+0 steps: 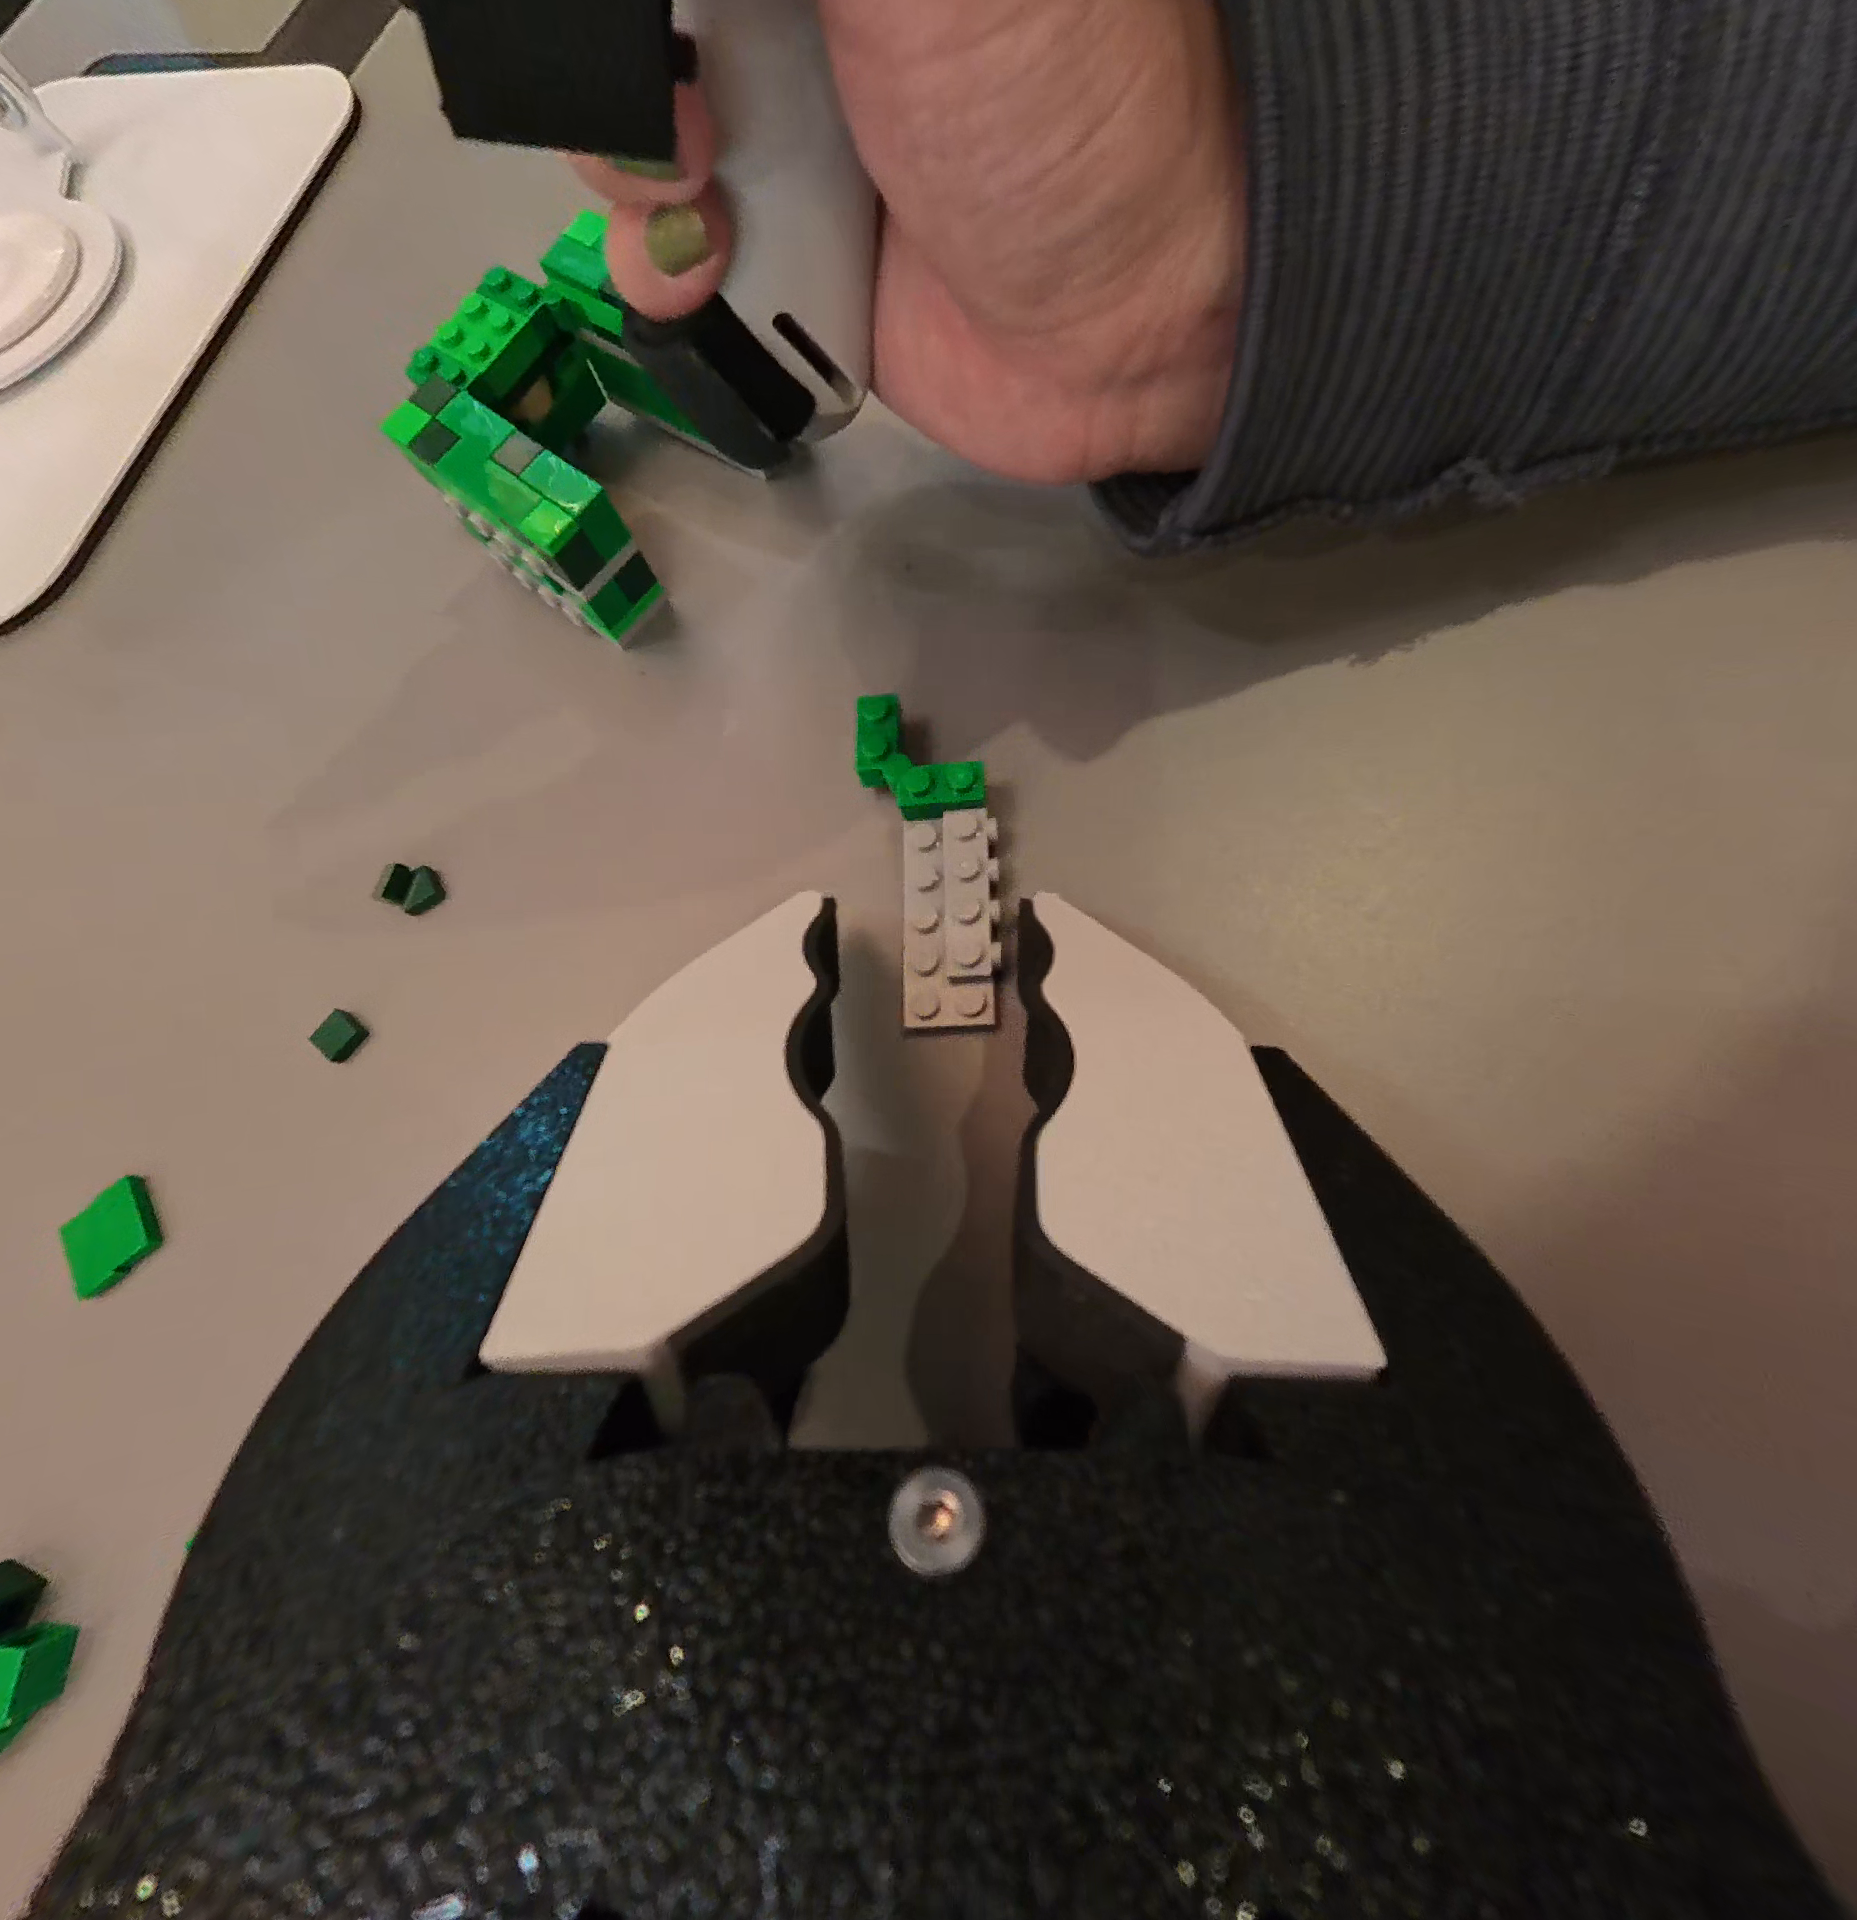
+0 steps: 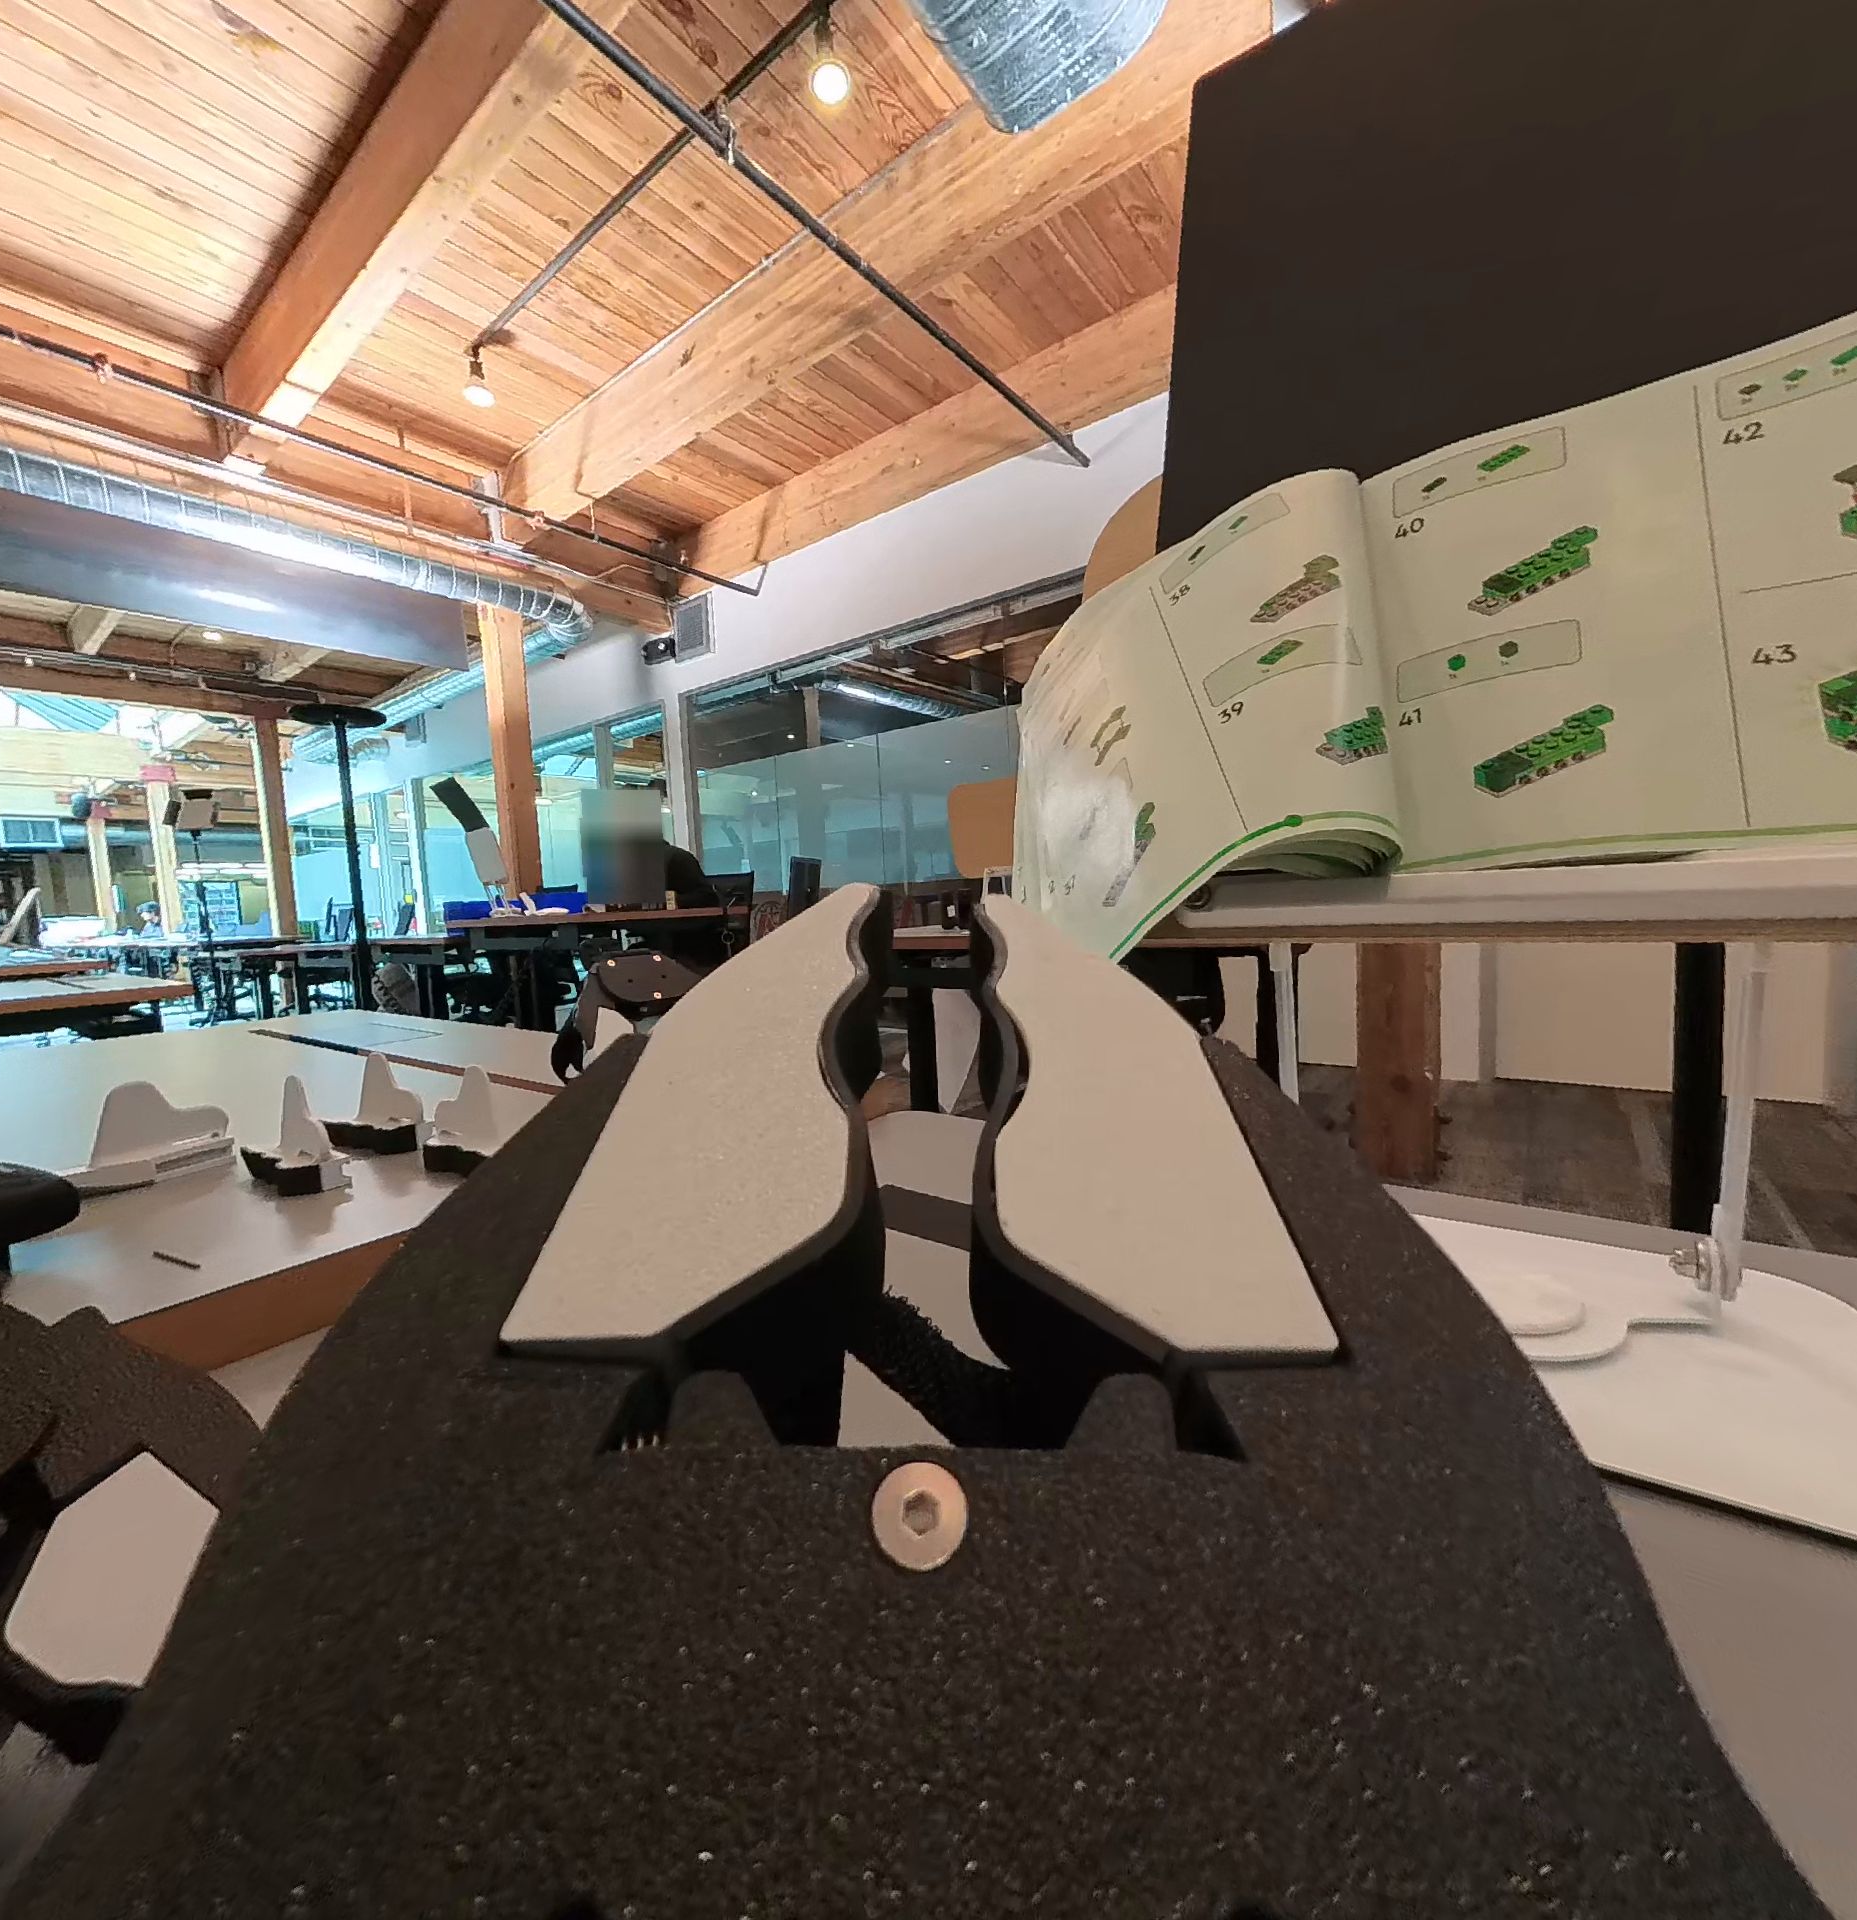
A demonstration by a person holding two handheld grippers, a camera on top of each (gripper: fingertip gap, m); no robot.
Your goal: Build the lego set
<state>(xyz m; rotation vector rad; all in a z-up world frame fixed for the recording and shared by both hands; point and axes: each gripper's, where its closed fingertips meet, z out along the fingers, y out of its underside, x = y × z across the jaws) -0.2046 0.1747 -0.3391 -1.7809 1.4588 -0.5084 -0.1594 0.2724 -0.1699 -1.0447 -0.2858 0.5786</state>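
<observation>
Your left gripper (image 1: 929,914) hovers over the grey table (image 1: 1423,935) with its jaws parted. They flank the near half of a narrow grey studded plate strip capped with small green bricks (image 1: 950,894) but are not touching it. That strip lies flat, its green end pointing to 12 o'clock. At 11 o'clock from it stands the larger green-and-grey brick model (image 1: 519,457), and your right hand (image 1: 1007,239) in a grey ribbed sleeve sits at 12 o'clock. Loose green tiles (image 1: 111,1236) are scattered at 9 o'clock, and a white rounded-corner tray (image 1: 176,260) lies at 10 o'clock.

Your right gripper (image 2: 929,925) points up into the room, jaws slightly apart and holding nothing. The open pale-green instruction booklet (image 2: 1526,644) rests on a white stand at 2 o'clock.
</observation>
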